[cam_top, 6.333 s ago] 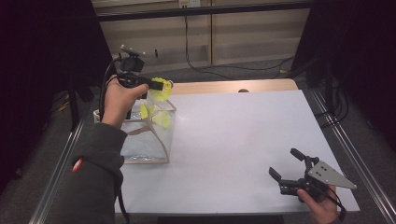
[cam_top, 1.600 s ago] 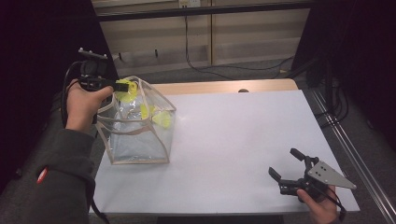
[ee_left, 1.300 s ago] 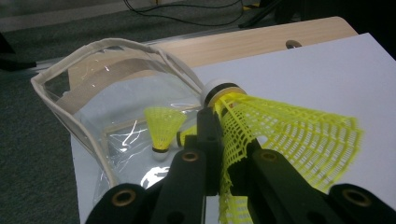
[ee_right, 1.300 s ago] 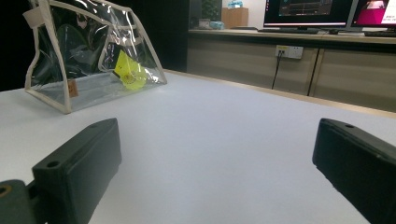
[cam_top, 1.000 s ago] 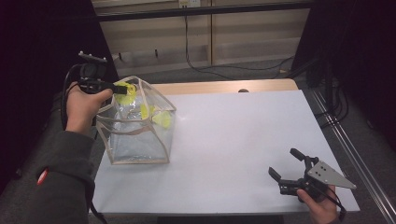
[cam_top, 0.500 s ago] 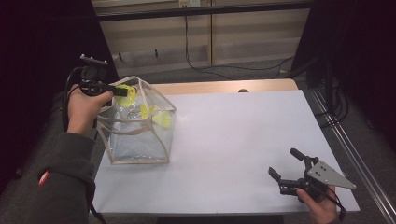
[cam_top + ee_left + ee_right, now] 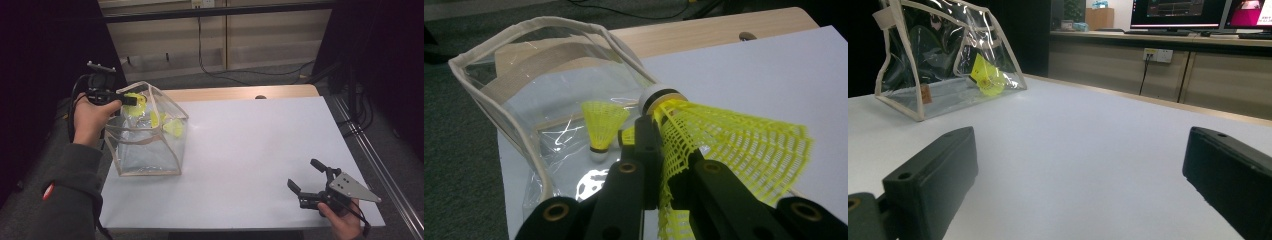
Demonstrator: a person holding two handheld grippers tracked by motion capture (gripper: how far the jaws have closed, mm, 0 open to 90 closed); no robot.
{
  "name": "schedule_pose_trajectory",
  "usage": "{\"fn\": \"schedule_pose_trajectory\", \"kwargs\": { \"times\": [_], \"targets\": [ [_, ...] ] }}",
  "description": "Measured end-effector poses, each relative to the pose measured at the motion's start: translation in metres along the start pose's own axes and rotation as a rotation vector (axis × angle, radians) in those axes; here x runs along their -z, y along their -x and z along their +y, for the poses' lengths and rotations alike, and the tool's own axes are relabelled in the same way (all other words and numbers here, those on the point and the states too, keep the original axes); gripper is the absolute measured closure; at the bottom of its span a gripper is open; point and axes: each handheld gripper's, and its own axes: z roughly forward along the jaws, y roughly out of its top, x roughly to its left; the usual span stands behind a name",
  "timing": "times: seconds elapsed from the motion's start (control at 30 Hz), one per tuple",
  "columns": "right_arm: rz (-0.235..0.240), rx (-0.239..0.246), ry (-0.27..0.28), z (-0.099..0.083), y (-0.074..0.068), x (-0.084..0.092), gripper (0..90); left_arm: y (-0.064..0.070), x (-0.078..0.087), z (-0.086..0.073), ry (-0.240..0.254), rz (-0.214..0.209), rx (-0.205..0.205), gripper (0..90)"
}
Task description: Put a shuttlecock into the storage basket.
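while the left gripper [image 7: 131, 99] hangs over the open top of the clear plastic bag [image 7: 150, 150], its jaws are clamped narrow on a yellow shuttlecock [image 7: 729, 142], pinching the mesh skirt just below the white cork head. in the left gripper view the cork points away toward the bag's far rim and the skirt fans out to the right of the jaws. from the high view the held shuttlecock [image 7: 136, 100] sits at the bag's upper left edge, level with the cream-trimmed rim, not yet down inside. the bag stands at the left side of the white table [image 7: 260, 150], and it already holds other yellow shuttlecocks: one [image 7: 601, 127] stands with its cork down on the bag's floor, and another [image 7: 172, 128] lies against the right wall. the person's left hand [image 7: 90, 120] grips the tool beside the bag. well apart, at the near right corner of the table, the right gripper [image 7: 310, 182] rests low over the surface with its jaws spread wide and nothing between them; its own view looks across bare tabletop toward the bag [image 7: 943, 65].
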Motion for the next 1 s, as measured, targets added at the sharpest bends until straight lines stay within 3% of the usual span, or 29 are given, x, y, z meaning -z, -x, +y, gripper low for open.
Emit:
{"fn": "schedule_pose_trajectory", "kwargs": {
  "times": [1.0],
  "targets": [
    [0.000,0.003,0.000,0.000,0.000,0.000,1.3,-0.005,-0.014,-0.013,-0.024,-0.006,0.018,86.2]
  ]
}}
